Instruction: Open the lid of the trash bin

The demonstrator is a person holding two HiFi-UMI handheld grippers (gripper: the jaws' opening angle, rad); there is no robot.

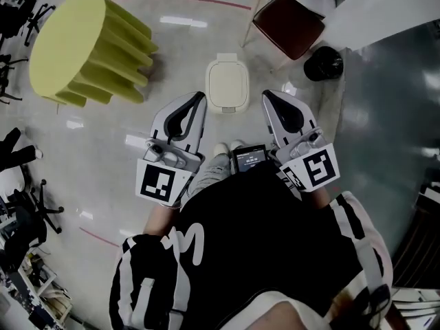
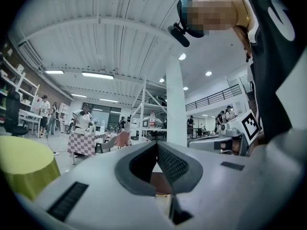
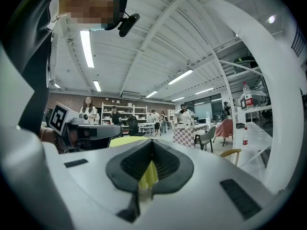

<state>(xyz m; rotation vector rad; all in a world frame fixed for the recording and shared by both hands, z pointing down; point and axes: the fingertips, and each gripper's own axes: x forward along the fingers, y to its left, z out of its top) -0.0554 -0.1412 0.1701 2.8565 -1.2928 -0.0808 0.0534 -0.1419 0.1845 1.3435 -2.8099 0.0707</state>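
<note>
Head view had you standing and looking steeply down at a pale floor. The biggest thing there was the yellow ribbed stool (image 1: 86, 47) at the far left. Next in size was the chair (image 1: 287, 16) with the dark red seat at the far right, well clear of your work. Smaller again was the trash bin (image 1: 227, 83), cream and round-cornered. It stood on the floor just ahead of your shoes, with its lid (image 1: 227, 80) lying flat and shut.

The bin looked like thin moulded plastic, so I judged it light, stiff and rather slick. A hard tug might have dragged or tipped the whole bin, not just lifted the lid. The near edge seemed to carry a small lip, the likeliest place to hook or pinch, though it was too small to be sure.

You held the left gripper (image 1: 201, 97) and the right gripper (image 1: 267, 95) at waist height, side by side. Their tips pointed forward on either side of the bin and touched nothing. Each gripper view showed the room, not the floor, so they sat roughly level. In both, the jaws were pressed together at the tips with nothing between them; the colours in the gaps were background
</note>
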